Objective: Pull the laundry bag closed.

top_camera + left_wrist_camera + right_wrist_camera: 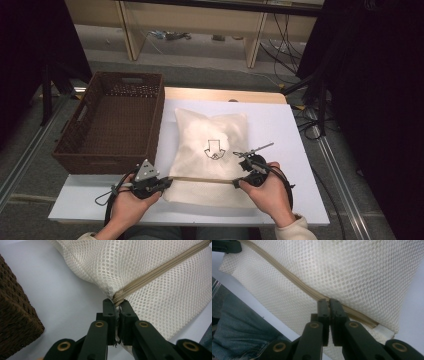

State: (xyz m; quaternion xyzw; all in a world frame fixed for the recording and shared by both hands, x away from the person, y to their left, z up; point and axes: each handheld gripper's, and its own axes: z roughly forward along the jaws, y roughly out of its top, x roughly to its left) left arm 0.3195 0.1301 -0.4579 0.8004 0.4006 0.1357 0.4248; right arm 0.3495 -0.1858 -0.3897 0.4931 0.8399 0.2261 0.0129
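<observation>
A cream mesh bag (210, 135) lies flat on the white table (280, 125), with a black printed mark on top. Its tan zipper (202, 179) runs along the near edge. My left gripper (167, 181) is shut on the zipper's left end at the bag's corner. In the left gripper view the left gripper (116, 302) pinches that end, and the zipper (160, 270) stretches away up to the right. My right gripper (236, 182) is shut on the zipper near its right end. In the right gripper view the right gripper (329, 301) clamps the zipper (294, 280); what sits between the pads is hidden.
An empty brown wicker basket (115, 120) stands on the table's left side, close beside the bag, and its corner (15, 322) is near my left gripper. The person's jeans (237, 322) lie below the table's near edge. Bare table shows right of the bag.
</observation>
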